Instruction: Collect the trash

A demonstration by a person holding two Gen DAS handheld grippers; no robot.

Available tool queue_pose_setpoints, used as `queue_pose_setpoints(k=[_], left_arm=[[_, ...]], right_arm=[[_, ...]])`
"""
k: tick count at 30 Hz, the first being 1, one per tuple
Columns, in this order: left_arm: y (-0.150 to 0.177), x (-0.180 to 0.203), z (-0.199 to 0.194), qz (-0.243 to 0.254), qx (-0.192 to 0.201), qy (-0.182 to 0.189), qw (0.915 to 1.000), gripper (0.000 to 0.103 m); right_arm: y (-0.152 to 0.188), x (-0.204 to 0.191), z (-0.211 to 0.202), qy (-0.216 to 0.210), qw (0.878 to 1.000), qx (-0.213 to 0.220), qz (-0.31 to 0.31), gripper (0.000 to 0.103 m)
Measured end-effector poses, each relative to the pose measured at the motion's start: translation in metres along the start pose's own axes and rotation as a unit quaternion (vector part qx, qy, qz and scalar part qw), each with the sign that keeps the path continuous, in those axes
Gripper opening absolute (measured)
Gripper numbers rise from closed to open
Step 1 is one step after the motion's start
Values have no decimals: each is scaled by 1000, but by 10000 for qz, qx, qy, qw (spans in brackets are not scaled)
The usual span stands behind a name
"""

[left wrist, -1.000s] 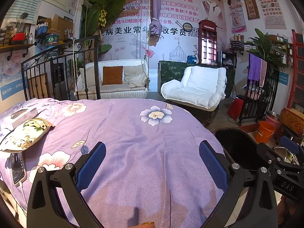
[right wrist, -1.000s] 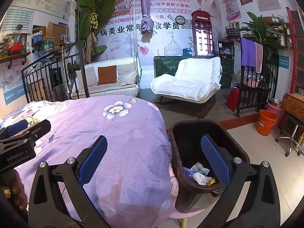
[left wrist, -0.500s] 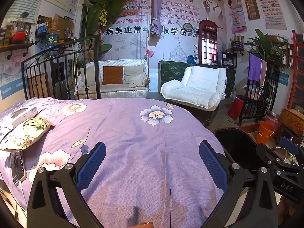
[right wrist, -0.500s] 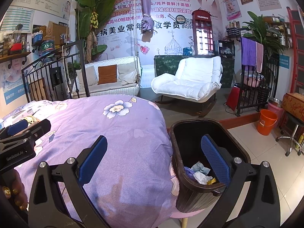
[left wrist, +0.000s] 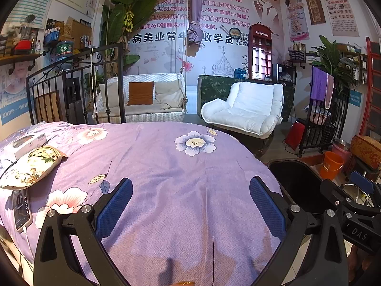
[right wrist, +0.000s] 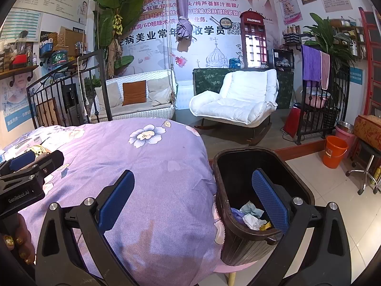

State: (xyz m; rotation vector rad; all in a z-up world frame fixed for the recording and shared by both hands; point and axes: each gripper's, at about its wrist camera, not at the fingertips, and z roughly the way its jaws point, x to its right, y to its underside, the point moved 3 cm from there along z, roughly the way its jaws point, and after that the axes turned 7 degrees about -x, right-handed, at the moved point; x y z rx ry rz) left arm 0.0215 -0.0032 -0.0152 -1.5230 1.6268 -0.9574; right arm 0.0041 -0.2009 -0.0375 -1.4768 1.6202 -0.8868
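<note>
A dark brown trash bin [right wrist: 238, 240] stands on the floor against the right edge of the bed. Crumpled blue and white tissues [right wrist: 251, 215] lie at its bottom. My right gripper [right wrist: 193, 197] hovers open and empty over the bed's edge, its right finger over the bin's mouth. My left gripper [left wrist: 190, 205] is open and empty above the purple floral bedspread [left wrist: 166, 166], and it also shows at the left of the right wrist view as the left gripper [right wrist: 26, 166]. In the left wrist view the bin [left wrist: 295, 178] is at the right, with the right gripper [left wrist: 357, 202] in front of it.
A floral pouch [left wrist: 28, 166], a white box [left wrist: 26, 141] and a phone [left wrist: 21, 208] on a cable lie on the bed's left side. A black iron bed rail [left wrist: 76, 88] stands behind. A white armchair [right wrist: 238, 102], an orange bucket [right wrist: 334, 151] and a stool [right wrist: 366, 166] are on the floor.
</note>
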Motion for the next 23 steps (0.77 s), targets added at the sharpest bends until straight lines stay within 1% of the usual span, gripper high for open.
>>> queue_pose_setpoints(k=[9,14,23], left_arm=[[0,1,0,-11,-3,11,10000,98],[2,3,0,16,36,-3,10000,98],[6,6,4,-24,-78,12,10000,98]], right_arm=[[0,0,0,-5,10000,-8,0,98],[8,-5,4,-2,10000,-43,17,98],[13,-8,7,1,10000,-81,32,98]])
